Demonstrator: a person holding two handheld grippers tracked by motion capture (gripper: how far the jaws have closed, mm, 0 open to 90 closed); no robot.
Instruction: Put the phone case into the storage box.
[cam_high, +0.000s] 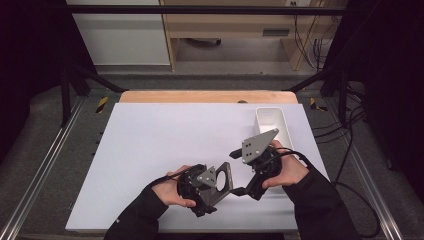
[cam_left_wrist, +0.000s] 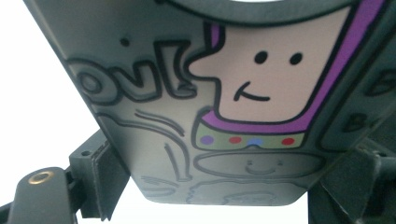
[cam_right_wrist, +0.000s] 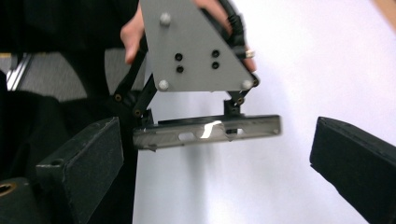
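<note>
A lab: framed table (cam_high: 150, 145), aluminium rails (cam_high: 40, 165), loose cables (cam_high: 312, 35), black curtains (cam_high: 25, 50).

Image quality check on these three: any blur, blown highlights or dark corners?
High view: dark corners, evenly lit white table, slightly soft. Left gripper view: flat grey cartoon-printed plate close and soft, background blown white. Right gripper view: glare spot on the grey plate's edge, own black jaws blurred.
</note>
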